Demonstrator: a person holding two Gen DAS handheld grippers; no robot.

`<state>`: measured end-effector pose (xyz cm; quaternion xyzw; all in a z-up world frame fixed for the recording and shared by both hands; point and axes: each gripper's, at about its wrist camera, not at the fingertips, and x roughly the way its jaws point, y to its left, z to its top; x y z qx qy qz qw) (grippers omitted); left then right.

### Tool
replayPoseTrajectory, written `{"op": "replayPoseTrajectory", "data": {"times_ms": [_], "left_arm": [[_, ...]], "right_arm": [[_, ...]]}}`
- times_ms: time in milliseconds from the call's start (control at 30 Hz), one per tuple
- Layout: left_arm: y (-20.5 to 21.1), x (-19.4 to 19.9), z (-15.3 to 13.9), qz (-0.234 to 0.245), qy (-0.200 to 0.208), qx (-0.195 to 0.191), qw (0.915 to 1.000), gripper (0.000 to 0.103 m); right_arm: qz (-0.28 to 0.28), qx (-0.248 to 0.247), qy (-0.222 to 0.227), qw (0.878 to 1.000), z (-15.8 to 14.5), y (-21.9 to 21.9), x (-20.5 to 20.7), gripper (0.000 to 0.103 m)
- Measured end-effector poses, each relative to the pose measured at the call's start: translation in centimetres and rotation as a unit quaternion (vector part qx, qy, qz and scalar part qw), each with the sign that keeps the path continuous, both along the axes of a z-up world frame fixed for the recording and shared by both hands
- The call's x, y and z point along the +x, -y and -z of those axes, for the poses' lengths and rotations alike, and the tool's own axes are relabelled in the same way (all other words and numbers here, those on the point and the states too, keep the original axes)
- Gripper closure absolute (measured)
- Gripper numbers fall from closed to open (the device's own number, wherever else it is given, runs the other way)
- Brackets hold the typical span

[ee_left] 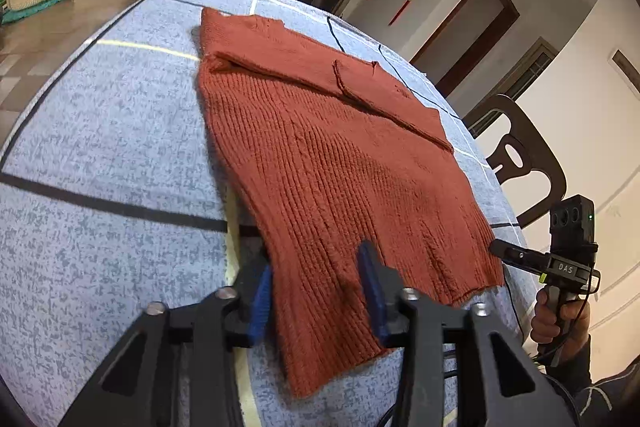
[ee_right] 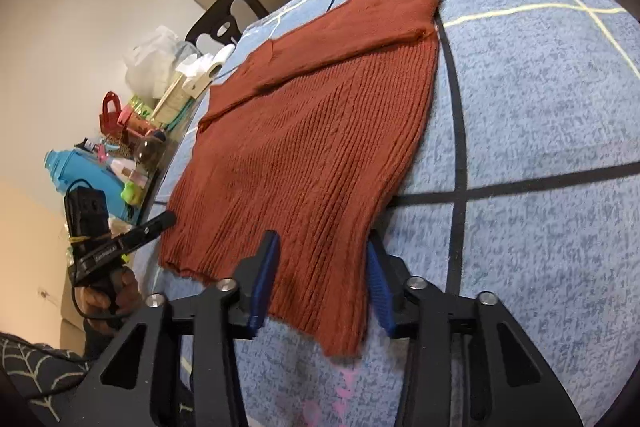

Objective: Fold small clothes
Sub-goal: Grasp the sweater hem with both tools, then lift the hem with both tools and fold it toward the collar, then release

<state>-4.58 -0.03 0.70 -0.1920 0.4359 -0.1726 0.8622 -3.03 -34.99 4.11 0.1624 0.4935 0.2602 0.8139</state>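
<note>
The sweater (ee_left: 320, 163) lies flat on the blue cloth (ee_left: 100, 147), its near hem between the wide-open fingers of the left gripper (ee_left: 318, 291) and right gripper (ee_right: 320, 283).

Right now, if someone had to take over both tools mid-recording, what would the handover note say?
Left tool: open, fingers straddling the near-left hem corner of the rust knit sweater, not clamped.
Right tool: open, straddling the near-right hem corner, also not clamped.
The sweater lies flat on the blue checked cloth, hem toward you, neckline at the far side.
Done: the sleeves look already folded in across the upper part.
Left: probably close both tools on the hem corners, carry the hem up toward the neckline, then smooth or fold again.
</note>
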Motion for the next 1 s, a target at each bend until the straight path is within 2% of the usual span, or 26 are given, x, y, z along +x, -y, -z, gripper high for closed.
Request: {"op": "replayPoseTrajectory", "data": {"times_ms": [67, 167, 200, 233, 367, 467, 700, 1000], "left_arm": [[-0.1, 0.0, 0.2, -0.002, -0.001, -0.007, 1.0, 0.072], [0.0, 0.4, 0.6, -0.001, -0.009, -0.011, 0.9999, 0.088], [0.0, 0.5, 0.5, -0.001, -0.01, -0.008, 0.9999, 0.094], [0.0, 0.6, 0.4, -0.001, -0.008, -0.003, 1.0, 0.095], [-1.6, 0.0, -1.5, -0.015, 0.022, -0.012, 0.9996, 0.096], [-3.2, -0.6, -2.0, -0.029, 0.03, -0.024, 0.9988, 0.096], [-3.5, -0.4, -0.3, -0.03, 0.003, -0.044, 0.9986, 0.096], [-3.4, 1.1, -5.2, -0.013, 0.066, -0.039, 0.997, 0.096]], "right_arm": [[-0.001, -0.006, 0.0, 1.0, 0.1, 0.0, -0.2, 0.074], [0.004, -0.003, -0.007, 1.0, 0.4, -0.1, 0.0, 0.093], [0.004, -0.003, -0.01, 1.0, 0.5, -0.2, 0.2, 0.094], [0.003, -0.002, -0.005, 1.0, 0.4, -0.4, 0.2, 0.095], [0.011, 0.022, 0.024, 0.999, -1.1, 0.5, -0.5, 0.095], [0.028, 0.04, 0.037, 0.998, -2.1, 2.0, -1.0, 0.096], [0.036, 0.046, 0.009, 0.998, -0.4, 2.6, -0.8, 0.096], [0.028, 0.073, 0.062, 0.995, -4.1, 2.9, 0.3, 0.096]]}}
